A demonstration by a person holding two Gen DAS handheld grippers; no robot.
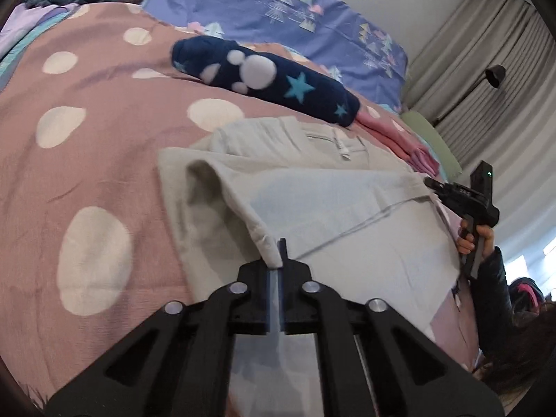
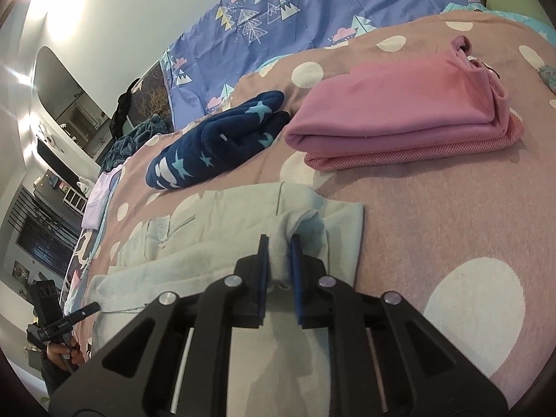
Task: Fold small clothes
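With the pink stack (image 2: 399,118) and navy starred piece (image 2: 215,139) already folded on the bed (image 2: 451,215), the pale grey garment (image 1: 312,187) lies half-doubled there, each hand-held gripper, left (image 1: 278,260) and right (image 2: 279,260), pinching a corner.

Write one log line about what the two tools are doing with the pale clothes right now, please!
left tool: shut on pale garment edge | right tool: shut on bunched pale garment | done pile: pink folded clothes, navy star garment | surface: dotted bedspread
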